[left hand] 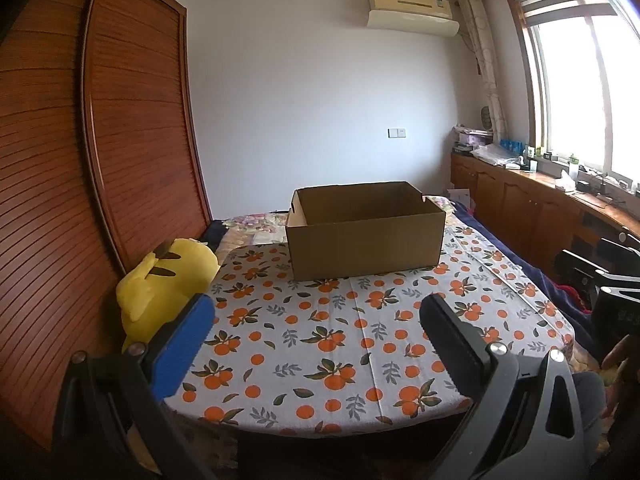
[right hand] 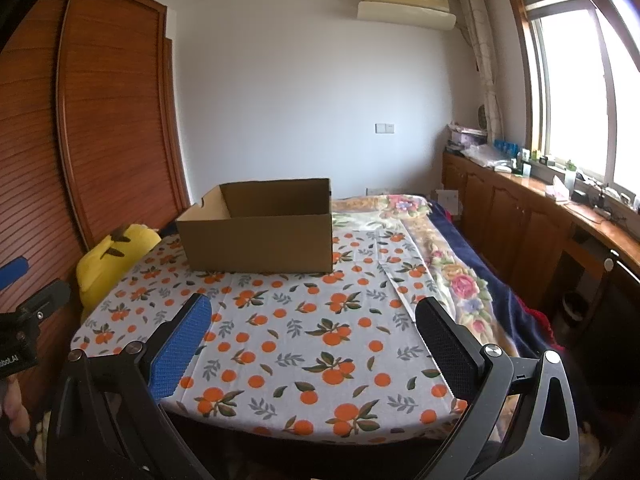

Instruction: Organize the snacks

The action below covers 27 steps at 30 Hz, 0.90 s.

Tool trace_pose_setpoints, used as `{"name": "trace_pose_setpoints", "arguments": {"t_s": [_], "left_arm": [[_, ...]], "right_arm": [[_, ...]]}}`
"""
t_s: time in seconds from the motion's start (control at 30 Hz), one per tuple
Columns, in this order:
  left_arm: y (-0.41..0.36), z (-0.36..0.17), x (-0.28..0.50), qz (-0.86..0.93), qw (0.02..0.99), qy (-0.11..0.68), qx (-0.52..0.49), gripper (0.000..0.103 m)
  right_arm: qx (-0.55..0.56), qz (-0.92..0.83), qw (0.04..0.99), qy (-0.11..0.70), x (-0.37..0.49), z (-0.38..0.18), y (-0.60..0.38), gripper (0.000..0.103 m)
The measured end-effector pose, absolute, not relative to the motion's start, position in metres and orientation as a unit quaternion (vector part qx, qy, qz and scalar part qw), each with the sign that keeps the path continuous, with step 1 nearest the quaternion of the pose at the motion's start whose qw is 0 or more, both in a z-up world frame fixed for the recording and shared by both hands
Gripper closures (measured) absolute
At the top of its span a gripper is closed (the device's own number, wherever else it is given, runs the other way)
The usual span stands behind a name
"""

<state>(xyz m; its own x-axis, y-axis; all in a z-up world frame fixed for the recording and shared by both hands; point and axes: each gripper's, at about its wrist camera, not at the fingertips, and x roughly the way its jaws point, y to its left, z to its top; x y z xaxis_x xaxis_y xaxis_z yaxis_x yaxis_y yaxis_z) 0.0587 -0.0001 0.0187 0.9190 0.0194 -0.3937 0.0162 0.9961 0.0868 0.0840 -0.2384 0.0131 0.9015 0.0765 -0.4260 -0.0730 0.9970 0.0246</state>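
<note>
An open brown cardboard box stands at the far side of a table covered with an orange-print cloth. I see no snacks in either view, and the box's floor is hidden by its walls. My left gripper hangs open above the table's near edge, nothing between its fingers. Likewise my right gripper is open and holds nothing, well short of the box. Part of the left gripper shows at the left edge of the right wrist view.
A yellow plush toy sits at the table's left edge against a wooden wardrobe. A bed with a floral blanket lies behind and right of the table. A cluttered wooden cabinet runs under the window.
</note>
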Motion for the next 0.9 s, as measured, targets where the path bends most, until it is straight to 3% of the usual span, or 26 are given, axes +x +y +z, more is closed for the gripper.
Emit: {"name": "trace_pose_setpoints", "arguments": {"t_s": [0.9], "left_arm": [[0.0022,0.0191,0.0578,0.004,0.979,0.198,0.045,0.0]], "right_arm": [[0.006,0.035,0.976,0.215,0.0828,0.0147,-0.2405,0.0]]}}
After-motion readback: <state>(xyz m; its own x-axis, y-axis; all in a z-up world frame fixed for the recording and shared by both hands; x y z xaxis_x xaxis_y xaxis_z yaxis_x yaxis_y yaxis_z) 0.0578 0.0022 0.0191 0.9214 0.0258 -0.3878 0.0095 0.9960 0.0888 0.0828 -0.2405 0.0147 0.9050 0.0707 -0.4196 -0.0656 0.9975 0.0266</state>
